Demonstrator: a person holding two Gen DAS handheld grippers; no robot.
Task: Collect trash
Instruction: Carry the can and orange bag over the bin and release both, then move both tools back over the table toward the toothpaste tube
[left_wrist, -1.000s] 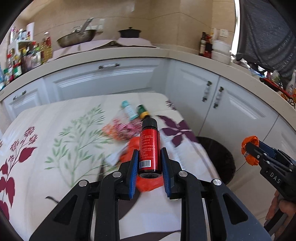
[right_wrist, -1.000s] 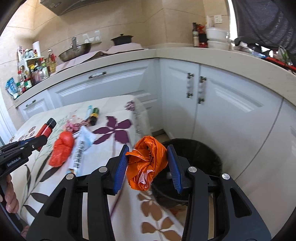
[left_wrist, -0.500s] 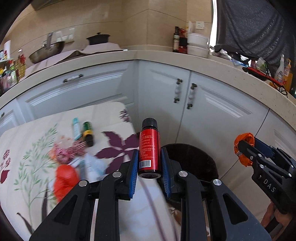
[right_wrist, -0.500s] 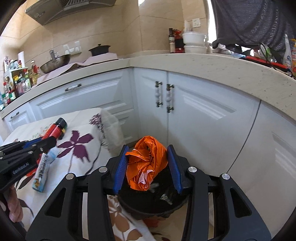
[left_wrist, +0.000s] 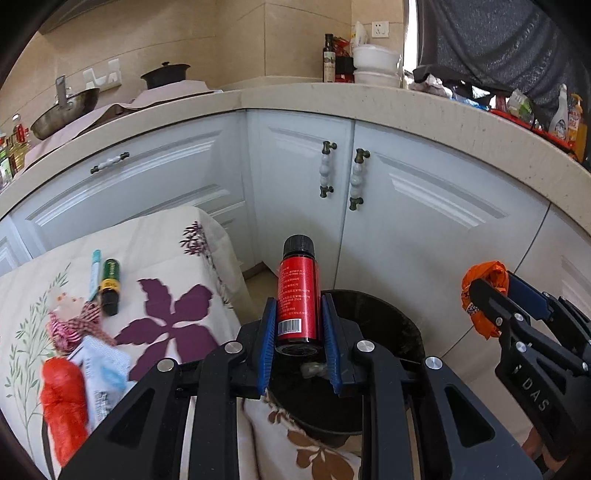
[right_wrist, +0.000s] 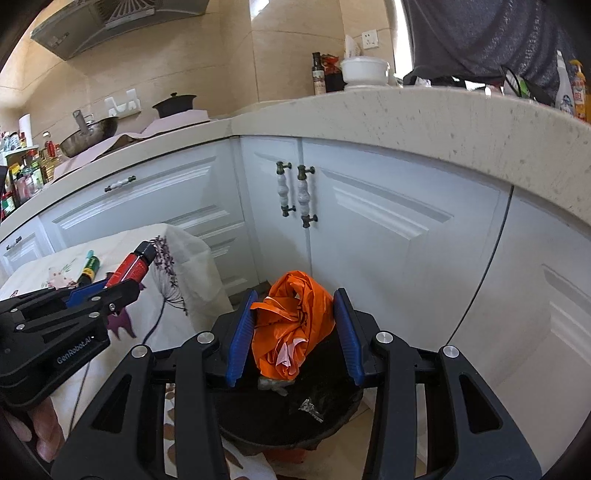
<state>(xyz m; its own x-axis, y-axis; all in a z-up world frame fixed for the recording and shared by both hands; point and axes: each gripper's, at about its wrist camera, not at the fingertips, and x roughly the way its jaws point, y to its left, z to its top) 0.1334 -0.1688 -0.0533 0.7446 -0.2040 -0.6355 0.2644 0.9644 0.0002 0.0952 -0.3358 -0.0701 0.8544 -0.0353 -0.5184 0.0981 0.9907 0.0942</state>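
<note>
You are pinching a small red-labelled bottle with a black screw cap (left_wrist: 298, 295) between the blue pads of your left gripper (left_wrist: 298, 332) — the bottle is lying along the fingers, cap pointing away from you, barcode end toward the camera. It is hanging over the near rim of the round black trash bin (left_wrist: 399, 332) that is standing on the floor against the white corner cabinets (left_wrist: 424, 206).

Your right gripper (right_wrist: 292, 332) is squeezing a crumpled orange plastic bag (right_wrist: 295, 321) between its pads, directly above the bin's opening; a few scraps are lying on the dark bottom inside.

On the flower-printed tablecloth (left_wrist: 155, 251) beside the bin, more trash is waiting — a small dark bottle with a green-and-yellow label (left_wrist: 110, 286) just beside a teal-capped tube (left_wrist: 94, 273), a red-and-white striped wrapper (left_wrist: 74, 326), a pale blue-and-white packet (left_wrist: 101, 373) and a red crumpled plastic bag (left_wrist: 64, 406) near the cloth's front edge.
</note>
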